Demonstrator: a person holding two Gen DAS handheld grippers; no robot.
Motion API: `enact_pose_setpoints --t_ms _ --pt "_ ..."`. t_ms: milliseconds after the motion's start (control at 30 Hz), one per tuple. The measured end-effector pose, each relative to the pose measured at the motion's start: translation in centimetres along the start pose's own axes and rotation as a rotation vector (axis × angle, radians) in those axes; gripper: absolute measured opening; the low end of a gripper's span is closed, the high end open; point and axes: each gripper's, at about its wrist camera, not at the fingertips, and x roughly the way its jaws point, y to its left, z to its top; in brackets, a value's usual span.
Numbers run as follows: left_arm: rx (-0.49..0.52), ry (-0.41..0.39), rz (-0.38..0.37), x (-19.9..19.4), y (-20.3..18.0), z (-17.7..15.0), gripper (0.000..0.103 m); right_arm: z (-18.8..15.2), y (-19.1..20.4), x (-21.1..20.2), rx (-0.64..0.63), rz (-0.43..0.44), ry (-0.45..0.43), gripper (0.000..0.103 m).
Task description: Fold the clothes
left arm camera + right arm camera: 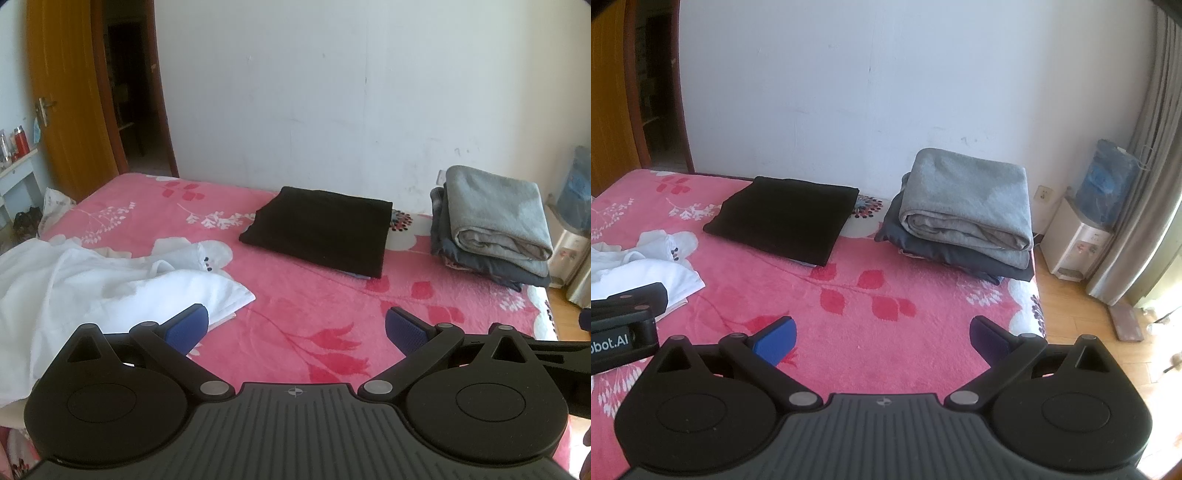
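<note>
Two grippers hang over our pink floral bedspread (314, 295), both with jaws spread wide and gripping nothing. At the lower centre of the left wrist view, our left gripper (293, 330) sits just beside the rumpled white garment (92, 284), which sprawls unfolded across the left of that frame. Our right gripper (882, 338) hovers over bare blanket at the lower centre of its own view. Near the wall, at frame centre, lies a folded black garment (783, 218); to its right stands a folded stack (964, 218), grey on top, dark beneath.
</note>
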Motion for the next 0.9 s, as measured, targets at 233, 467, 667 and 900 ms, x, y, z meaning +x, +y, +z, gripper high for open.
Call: enact_pose_setpoints --t_ms 233,467,667,900 --pt "0.002 0.002 -0.001 0.1 -0.23 -0.05 0.103 -0.14 -0.15 0.14 0.0 -0.004 0.003 0.102" --pt "-0.001 0.003 0.0 0.15 -0.26 -0.06 0.103 -0.17 -0.31 0.22 0.002 -0.005 0.006 0.102" --pt "0.0 0.007 0.001 0.27 -0.29 -0.09 0.103 -0.28 -0.28 0.29 0.0 -0.007 0.009 0.102" --pt "0.0 0.009 0.002 0.39 -0.33 -0.14 0.103 -0.28 -0.43 0.48 0.004 -0.009 0.014 0.102"
